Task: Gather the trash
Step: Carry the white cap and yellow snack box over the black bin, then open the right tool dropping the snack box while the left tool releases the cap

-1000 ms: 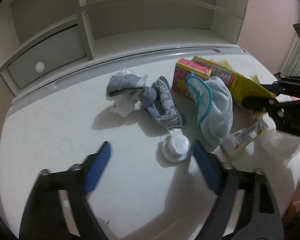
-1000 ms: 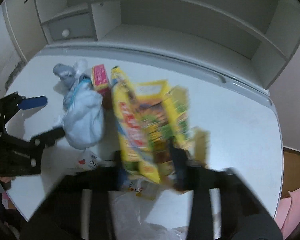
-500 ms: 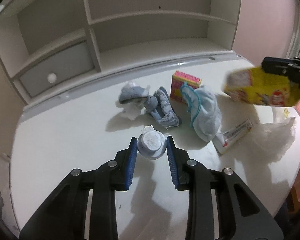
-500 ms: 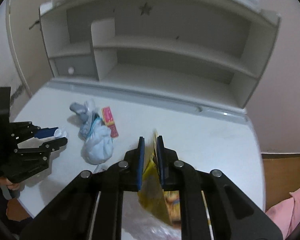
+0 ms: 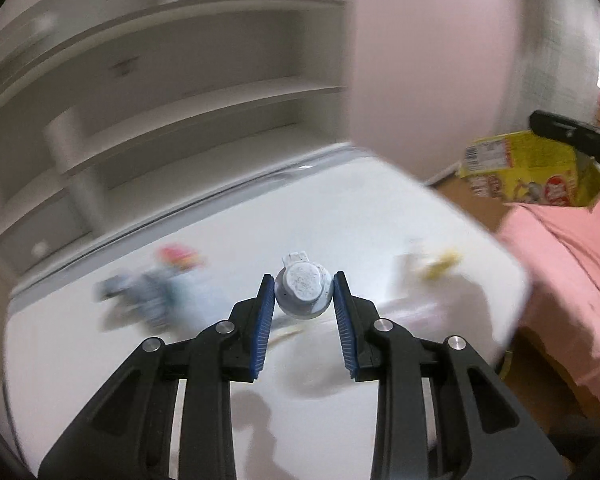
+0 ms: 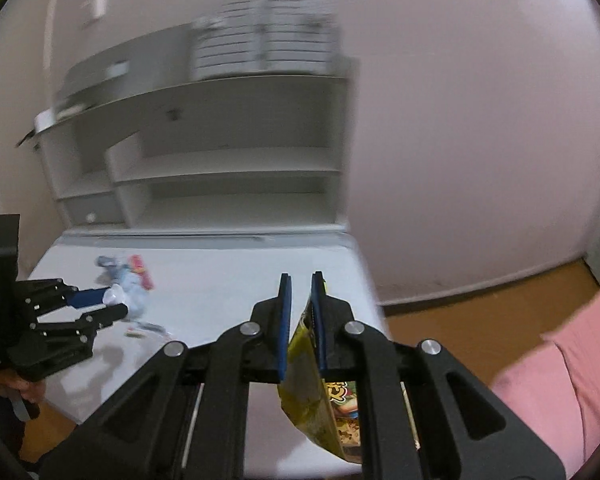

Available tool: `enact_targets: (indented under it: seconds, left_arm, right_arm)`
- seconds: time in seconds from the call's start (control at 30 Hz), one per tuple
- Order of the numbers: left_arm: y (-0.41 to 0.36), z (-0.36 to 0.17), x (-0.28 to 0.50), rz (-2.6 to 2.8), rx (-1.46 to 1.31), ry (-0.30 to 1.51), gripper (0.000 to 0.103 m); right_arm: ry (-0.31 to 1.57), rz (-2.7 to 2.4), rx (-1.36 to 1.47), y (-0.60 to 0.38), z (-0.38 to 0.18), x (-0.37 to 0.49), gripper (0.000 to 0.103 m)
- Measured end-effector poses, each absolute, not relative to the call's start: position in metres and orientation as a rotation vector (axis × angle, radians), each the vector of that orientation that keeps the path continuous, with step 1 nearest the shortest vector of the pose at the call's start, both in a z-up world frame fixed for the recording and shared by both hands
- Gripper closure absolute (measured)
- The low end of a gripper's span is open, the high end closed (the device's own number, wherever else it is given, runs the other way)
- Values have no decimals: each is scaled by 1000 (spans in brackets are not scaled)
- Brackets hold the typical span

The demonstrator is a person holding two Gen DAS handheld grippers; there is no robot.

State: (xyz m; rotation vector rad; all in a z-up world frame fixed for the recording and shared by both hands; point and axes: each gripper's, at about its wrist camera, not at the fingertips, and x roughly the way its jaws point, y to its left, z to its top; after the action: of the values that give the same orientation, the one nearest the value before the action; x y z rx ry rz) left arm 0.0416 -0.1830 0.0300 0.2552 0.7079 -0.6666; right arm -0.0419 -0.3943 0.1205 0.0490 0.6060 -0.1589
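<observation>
Quick update from my end: both claws have come up off the desk with something in them, so the pickup part is done for two pieces at once. A second ago the left gripper (image 5: 304, 294) was wide open over the little white cup (image 5: 303, 294) sitting on the desk; now its blue pads are clamped on either side of it, and the cup hangs right at the fingertips, clear of the white desk (image 5: 228, 248) below.

The right gripper (image 6: 300, 292) was mid-grab on the yellow snack bag (image 6: 320, 392) before. Now its jaws are nearly together, pinching the bag's top edge, and the bag dangles below and behind the pads, out past the desk edge towards the floor and the pink bedding (image 6: 560, 360). From the left camera I can see that same bag off to the far right, held up in the air.

Everything's blurry because both hands are swinging away from the desk. Left behind, out ahead of the left claw and to its left, is a smeared heap of bluish cloth (image 5: 156, 296) with a pink box (image 5: 178, 256) beside it, and something pale and yellowish (image 5: 436, 268) off to the right.

My read: two items are ready for the bin, which I can't see in either view yet. The desk will need at least one more trip.
</observation>
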Motion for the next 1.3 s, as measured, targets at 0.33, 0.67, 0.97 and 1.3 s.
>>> enact_targets:
  seconds: [0.33,0.67,0.97,1.3]
  left_arm:
    - [-358,14,-62,-1088,391,703,74]
    - [-473,-87,-117,-1262,552,824,74]
    - [-519,-169,-113,-1229,600,976,74]
    - [-553,-205,-115,-1222,627,1035,74]
  right_arm:
    - [721,-458,297,-526,43,-167,92]
    - [940,-609,637,-625,-130,-215,92]
    - [1081,-634,734,-646,-220,-214,92]
    - [1052,-629,839,-669,-238,-226,74]
